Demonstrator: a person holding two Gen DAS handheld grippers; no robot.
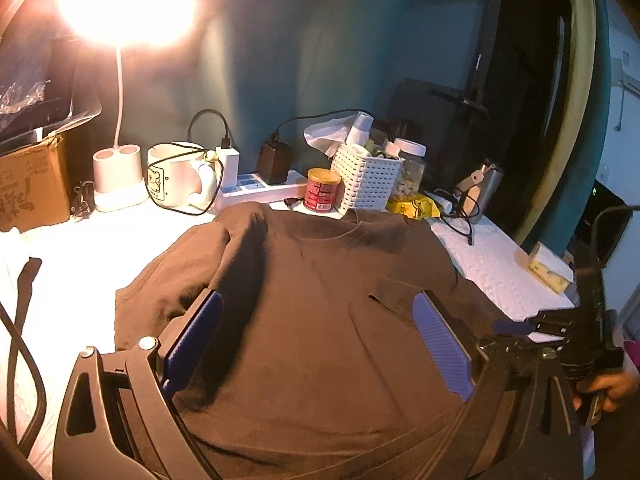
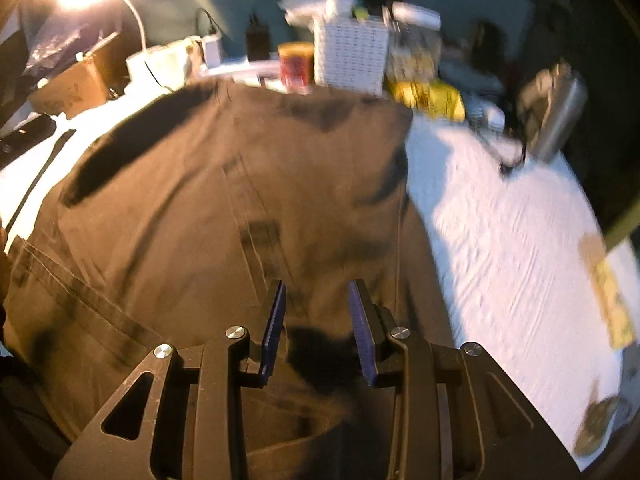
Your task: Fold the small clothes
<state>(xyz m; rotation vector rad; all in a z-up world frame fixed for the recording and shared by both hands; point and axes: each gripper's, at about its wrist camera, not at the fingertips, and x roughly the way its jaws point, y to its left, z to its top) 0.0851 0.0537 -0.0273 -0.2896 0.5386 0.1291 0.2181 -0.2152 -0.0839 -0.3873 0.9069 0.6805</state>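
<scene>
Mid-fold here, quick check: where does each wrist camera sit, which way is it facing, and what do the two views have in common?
Left wrist: rides the left gripper, jaws wide open, looking across the brown shirt toward the back-wall clutter; the right hand shows at its edge.
Right wrist: rides the right gripper, jaws open, looking up the shirt's right side; blurred.
Both share the shirt, white basket, red can and lamp.

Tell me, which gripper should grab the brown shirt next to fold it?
Probably the left gripper. Its blue fingers are spread wide over the brown shirt, near the loosely bunched sleeve that looks due for folding. The right gripper is open too, but narrower, over flatter cloth, and its view is blurred.
</scene>
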